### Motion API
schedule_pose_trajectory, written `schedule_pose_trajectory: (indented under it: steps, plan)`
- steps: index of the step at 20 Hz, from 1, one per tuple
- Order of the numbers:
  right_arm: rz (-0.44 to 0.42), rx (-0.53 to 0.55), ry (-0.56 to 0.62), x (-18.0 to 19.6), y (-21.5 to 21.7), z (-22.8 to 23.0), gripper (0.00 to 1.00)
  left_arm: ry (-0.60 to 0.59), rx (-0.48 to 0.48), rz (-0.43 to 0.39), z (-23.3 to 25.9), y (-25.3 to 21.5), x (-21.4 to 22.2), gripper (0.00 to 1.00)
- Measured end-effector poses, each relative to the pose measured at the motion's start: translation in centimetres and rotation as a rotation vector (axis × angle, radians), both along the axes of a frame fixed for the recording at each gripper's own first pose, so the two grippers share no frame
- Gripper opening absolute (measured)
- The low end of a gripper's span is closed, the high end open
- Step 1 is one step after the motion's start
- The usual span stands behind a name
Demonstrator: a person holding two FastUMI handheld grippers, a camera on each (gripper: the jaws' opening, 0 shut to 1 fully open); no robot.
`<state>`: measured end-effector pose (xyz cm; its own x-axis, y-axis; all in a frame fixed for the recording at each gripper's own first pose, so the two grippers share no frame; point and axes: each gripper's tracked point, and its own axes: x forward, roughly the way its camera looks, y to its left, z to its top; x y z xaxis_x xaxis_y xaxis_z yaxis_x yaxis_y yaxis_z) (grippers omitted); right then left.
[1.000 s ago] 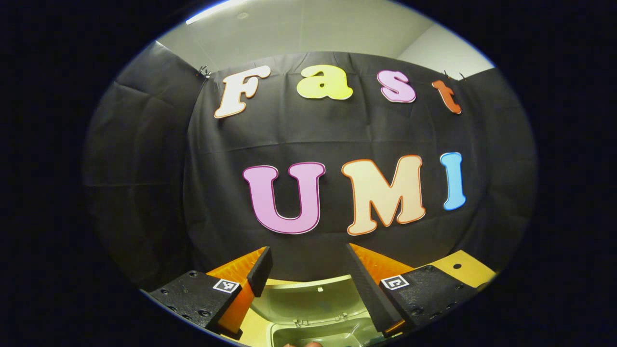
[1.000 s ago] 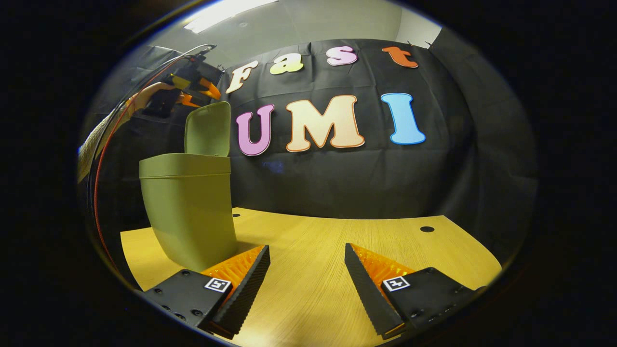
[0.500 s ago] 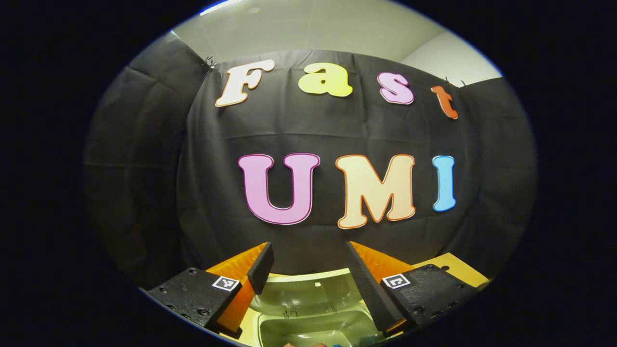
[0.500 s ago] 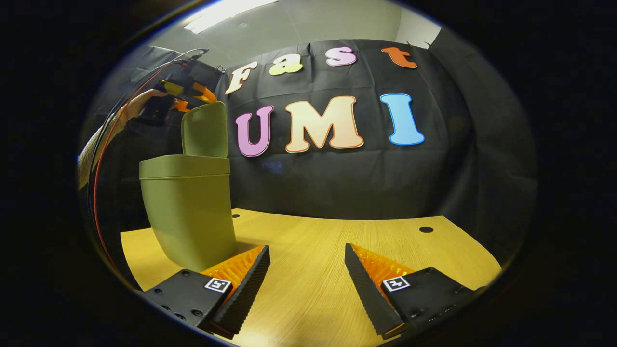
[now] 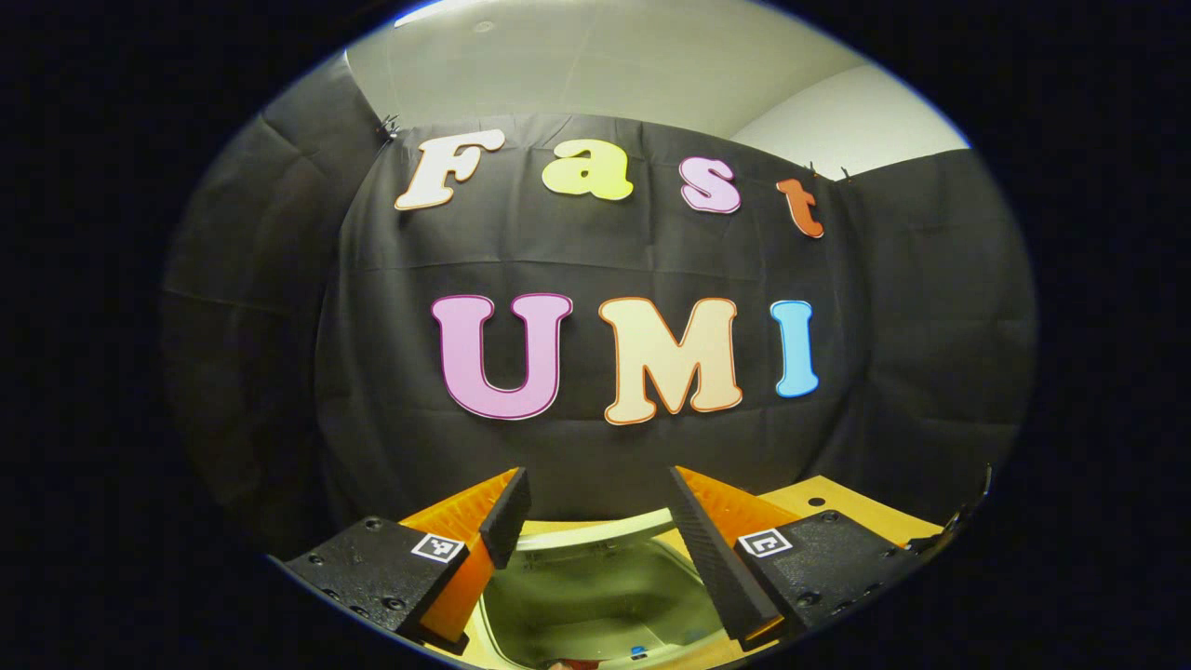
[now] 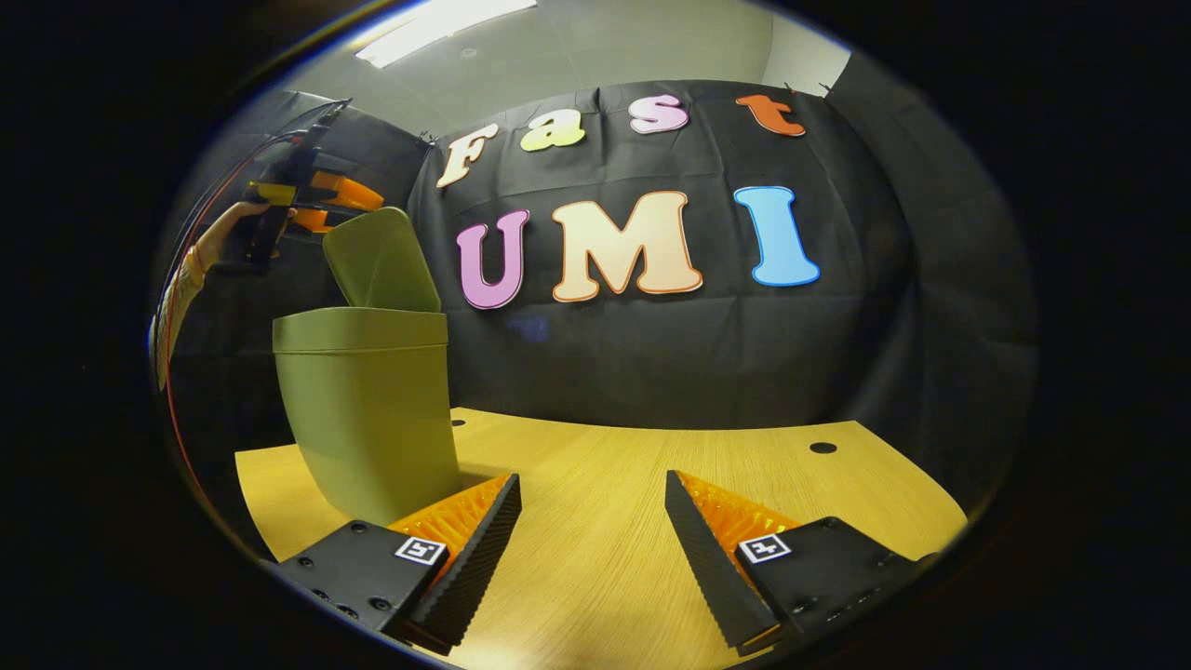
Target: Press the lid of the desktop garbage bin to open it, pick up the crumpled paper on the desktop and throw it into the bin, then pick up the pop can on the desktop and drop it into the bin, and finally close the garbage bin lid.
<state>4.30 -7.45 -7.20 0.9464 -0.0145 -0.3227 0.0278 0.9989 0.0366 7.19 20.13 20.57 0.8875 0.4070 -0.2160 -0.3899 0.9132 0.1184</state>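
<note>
Above the olive-green plastic desktop bin (image 6: 368, 409), at the left end of the pale wooden surface (image 6: 642, 502), the left tongs (image 6: 321, 197) hang in the air with a hand (image 6: 221, 233) behind them, their fingers just over the top edge of the bin's hinged lid (image 6: 380, 262). In the right gripper view that lid stands tilted forward over the opening — neither upright nor flat — so I judge the last step, closing the bin, to be in hand but not finished. In the left gripper view the left tongs (image 5: 595, 521) look down past the lid's pale rim into the bin's hollow; they are spread wide and hold nothing. Whether a finger is actually touching the lid I cannot tell from either view.

Down inside the bin, at the bottom edge of the left gripper view, a small blue speck and a sliver of red peep out — possibly the can, but too little shows to say. No crumpled paper or pop can lies on the stretch of surface beside the bin in the right gripper view, which fits both having been dropped in already; that is a judgement, not something seen.

Well to the right of the bin, the right tongs (image 6: 593, 521) sit low over the bare surface, likewise wide apart and empty.

What seems left: press the lid down flat until it latches.
</note>
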Motion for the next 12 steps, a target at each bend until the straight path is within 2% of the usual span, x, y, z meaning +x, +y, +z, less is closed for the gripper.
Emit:
schedule_pose_trajectory:
  steps: [2,3,4,5,7,9,12]
  plan:
    - [0.0,-0.002,0.004,-0.1,0.0,-0.1,0.98,0.008,0.001,-0.016,-1.2,-0.8,-1.0,0.91]
    - [0.002,-0.001,0.005,-0.1,0.0,-0.2,0.98,0.016,-0.006,-0.011,-2.0,-0.9,-1.6,0.95]
    - [0.002,-0.001,0.006,0.0,0.1,-0.2,0.98,0.026,-0.022,-0.006,-3.0,-1.0,-2.1,0.91]
    - [0.004,0.001,0.005,0.1,0.1,-0.1,0.98,0.033,-0.036,-0.008,-3.8,-1.2,-2.5,0.91]
    - [0.007,0.003,0.004,0.1,0.3,-0.1,0.98,0.03,-0.085,-0.008,-5.7,-1.7,-3.2,0.96]
    - [0.007,0.003,0.004,0.0,0.2,-0.1,0.98,0.024,-0.133,-0.01,-7.4,-2.4,-3.9,0.9]
    - [0.004,0.001,0.008,-0.1,0.1,-0.3,0.98,0.036,-0.146,-0.004,-9.7,-2.8,-4.7,0.92]
